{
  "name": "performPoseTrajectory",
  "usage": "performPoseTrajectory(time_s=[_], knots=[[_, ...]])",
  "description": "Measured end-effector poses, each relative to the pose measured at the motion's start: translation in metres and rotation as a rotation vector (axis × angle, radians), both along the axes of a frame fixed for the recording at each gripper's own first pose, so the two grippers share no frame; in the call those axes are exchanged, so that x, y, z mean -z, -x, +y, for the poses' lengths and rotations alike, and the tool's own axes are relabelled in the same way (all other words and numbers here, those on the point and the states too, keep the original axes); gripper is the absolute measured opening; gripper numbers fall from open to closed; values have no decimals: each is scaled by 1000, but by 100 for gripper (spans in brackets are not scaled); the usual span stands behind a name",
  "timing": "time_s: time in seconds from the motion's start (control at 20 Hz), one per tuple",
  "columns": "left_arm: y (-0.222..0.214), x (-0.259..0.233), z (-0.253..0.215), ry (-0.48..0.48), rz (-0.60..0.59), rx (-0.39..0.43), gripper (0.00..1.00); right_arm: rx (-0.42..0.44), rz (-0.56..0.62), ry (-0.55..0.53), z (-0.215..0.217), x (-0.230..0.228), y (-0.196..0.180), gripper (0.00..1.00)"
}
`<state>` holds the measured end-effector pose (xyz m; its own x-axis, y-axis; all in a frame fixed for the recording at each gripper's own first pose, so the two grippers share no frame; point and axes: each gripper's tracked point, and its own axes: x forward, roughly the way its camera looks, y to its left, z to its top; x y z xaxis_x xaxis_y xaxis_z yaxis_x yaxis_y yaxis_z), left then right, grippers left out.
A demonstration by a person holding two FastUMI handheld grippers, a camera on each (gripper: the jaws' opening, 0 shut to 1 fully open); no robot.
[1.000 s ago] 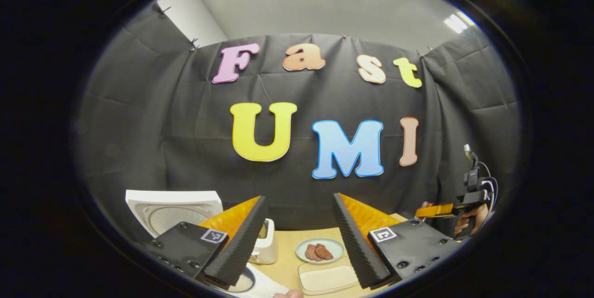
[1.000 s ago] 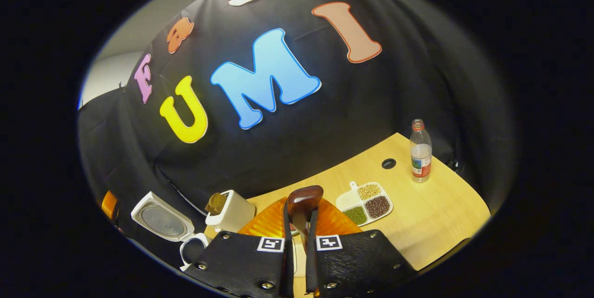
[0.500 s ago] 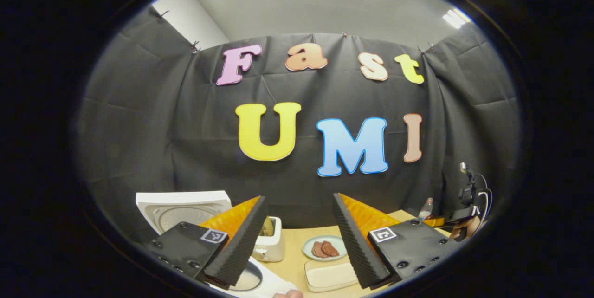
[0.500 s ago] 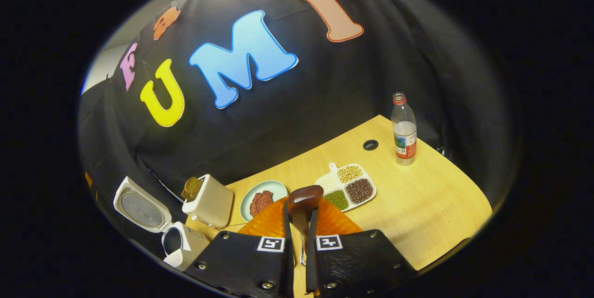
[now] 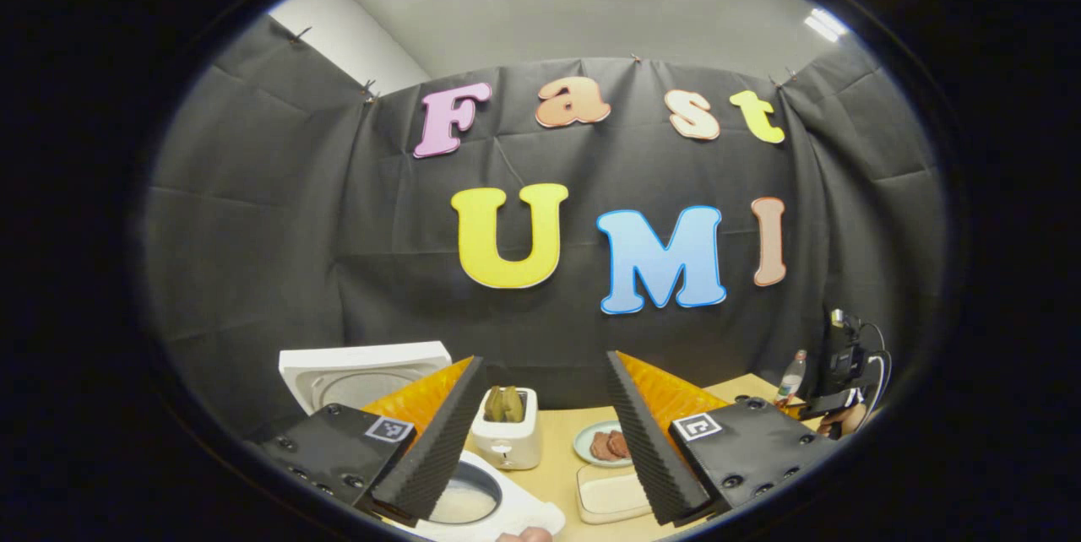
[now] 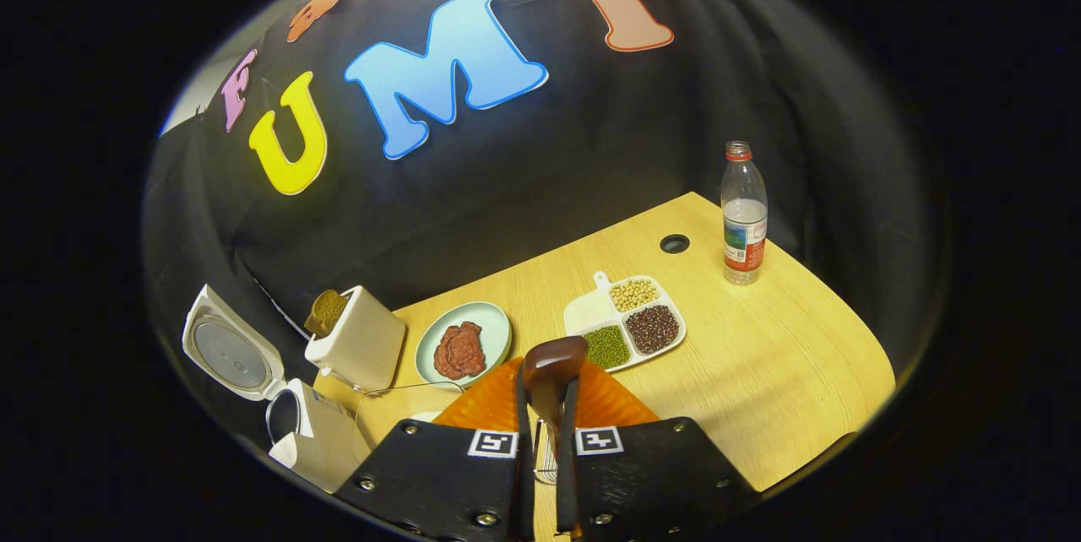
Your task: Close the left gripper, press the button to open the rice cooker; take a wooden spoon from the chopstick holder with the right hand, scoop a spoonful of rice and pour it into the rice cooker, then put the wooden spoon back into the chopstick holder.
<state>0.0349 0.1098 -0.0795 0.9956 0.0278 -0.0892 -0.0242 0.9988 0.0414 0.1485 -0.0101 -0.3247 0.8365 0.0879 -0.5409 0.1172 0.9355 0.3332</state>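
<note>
right gripper point(image 6: 545, 407) clamps the wooden spoon point(image 6: 553, 360) between both fingers, bowl forward, above the surface point(image 6: 785, 356). left gripper point(image 5: 540, 432) is spread wide over the rice cooker point(image 5: 473, 504), lid point(image 5: 359, 369) raised. the divided tray point(image 6: 629, 327) lies beyond the spoon.

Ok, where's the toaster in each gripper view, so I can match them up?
Left gripper view: toaster low centre, between the left gripper fingers, bread in its slots.
Right gripper view: toaster lower left, beside the open rice cooker.
Shared landmark: the plate of meat, next to the toaster in both.
</note>
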Motion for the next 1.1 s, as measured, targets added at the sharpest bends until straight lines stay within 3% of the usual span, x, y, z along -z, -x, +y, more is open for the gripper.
performPoseTrajectory(time_s=[0.5, 0.7, 0.8, 0.85, 0.9, 0.95, 1.1], knots=[[6, -2, 10, 11, -2, -17, 94, 72, 49, -32, -6, 29, 7, 11], [2, -3, 1, 31, -14, 7, 97, 43, 49, 63, -16, 24, 14, 22], [-1, -3, -4, 42, -16, 22, 98, 59, 26, 123, -26, 15, 15, 55], [-1, -3, -5, 47, -18, 28, 97, 74, 13, 155, -34, 8, 16, 64], [-2, -3, -8, 54, -21, 35, 97, 88, 2, 190, -41, 3, 18, 83], [-3, -4, -11, 60, -23, 43, 96, 103, -16, 222, -49, -7, 20, 91], [-5, -6, -18, 65, -32, 63, 95, 138, -111, 310, -64, -49, 21, 93]])
